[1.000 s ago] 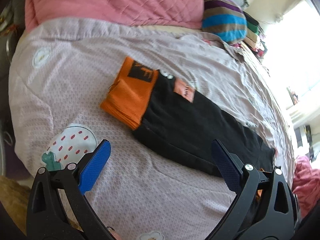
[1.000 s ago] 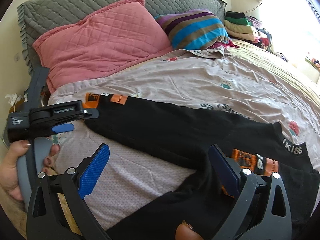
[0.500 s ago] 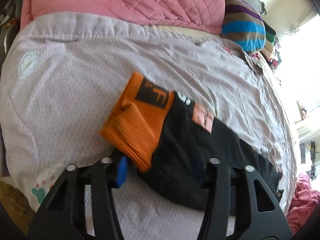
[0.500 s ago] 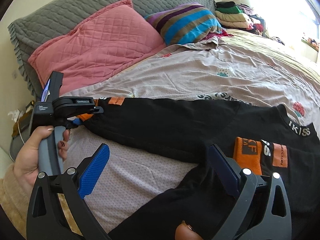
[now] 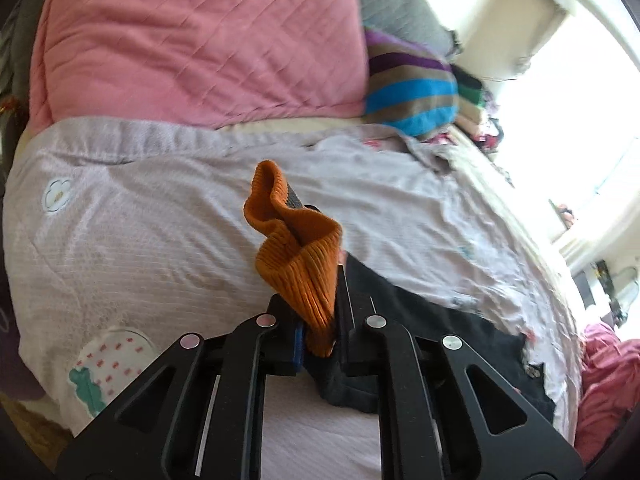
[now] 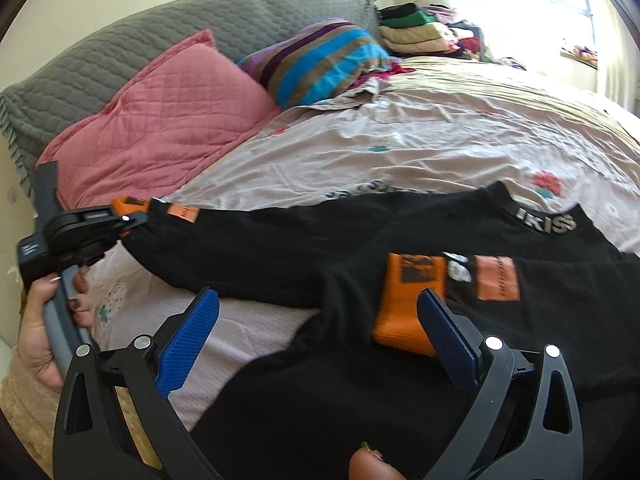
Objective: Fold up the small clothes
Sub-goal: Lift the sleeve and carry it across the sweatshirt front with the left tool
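Observation:
A black long-sleeved shirt [image 6: 328, 248] with orange cuffs lies spread on the bed. My left gripper [image 5: 318, 336] is shut on the orange cuff [image 5: 296, 252] of one sleeve and holds it lifted off the bedspread; the black sleeve [image 5: 432, 320] trails away to the right. In the right wrist view the left gripper [image 6: 120, 220] shows at the far left with that cuff. My right gripper [image 6: 316, 332] is open and empty, hovering over the shirt body, its right finger beside the other orange cuff [image 6: 408, 296], which lies folded onto the shirt.
A pink quilted pillow [image 6: 160, 120] and a striped pillow [image 6: 320, 60] lie at the head of the bed against a grey headboard [image 6: 120, 48]. Folded clothes [image 6: 416, 28] are stacked at the far side. The patterned bedspread [image 6: 440, 136] lies beyond the shirt.
My left gripper moved onto the orange cuff, closed on it and lifted it off the bed. The right gripper stayed open and drifted slightly over the shirt.

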`<action>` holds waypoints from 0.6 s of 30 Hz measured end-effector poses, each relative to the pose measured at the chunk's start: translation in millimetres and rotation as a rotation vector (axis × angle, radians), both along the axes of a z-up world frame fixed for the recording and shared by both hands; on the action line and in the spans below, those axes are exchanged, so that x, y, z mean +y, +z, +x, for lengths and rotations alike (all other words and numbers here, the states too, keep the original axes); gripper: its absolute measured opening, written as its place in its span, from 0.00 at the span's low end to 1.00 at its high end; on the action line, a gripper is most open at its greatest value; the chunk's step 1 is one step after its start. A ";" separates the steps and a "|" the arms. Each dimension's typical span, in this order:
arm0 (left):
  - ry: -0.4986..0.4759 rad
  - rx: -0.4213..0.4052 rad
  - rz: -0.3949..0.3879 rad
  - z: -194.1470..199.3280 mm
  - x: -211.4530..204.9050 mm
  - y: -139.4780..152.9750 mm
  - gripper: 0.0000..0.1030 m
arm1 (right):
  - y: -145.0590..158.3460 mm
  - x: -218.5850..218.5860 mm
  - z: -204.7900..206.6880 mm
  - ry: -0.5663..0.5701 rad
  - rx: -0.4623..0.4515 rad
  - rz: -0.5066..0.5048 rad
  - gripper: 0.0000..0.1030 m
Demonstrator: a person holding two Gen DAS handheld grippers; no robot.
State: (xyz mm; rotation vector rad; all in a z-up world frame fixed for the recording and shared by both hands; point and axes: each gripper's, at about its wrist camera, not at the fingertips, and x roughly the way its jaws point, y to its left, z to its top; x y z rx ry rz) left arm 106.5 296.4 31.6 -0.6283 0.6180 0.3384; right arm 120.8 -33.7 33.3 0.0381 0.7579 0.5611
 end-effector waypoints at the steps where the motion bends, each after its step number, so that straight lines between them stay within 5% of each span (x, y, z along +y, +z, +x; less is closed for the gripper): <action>1: -0.008 -0.010 0.002 -0.4 -4.4 2.6 0.05 | -0.4 -6.9 -1.7 -0.017 0.001 0.002 0.96; 18: -0.238 -0.169 -0.004 -3.4 -94.6 56.6 0.04 | 8.8 -78.5 -12.8 -0.192 -0.038 0.006 0.96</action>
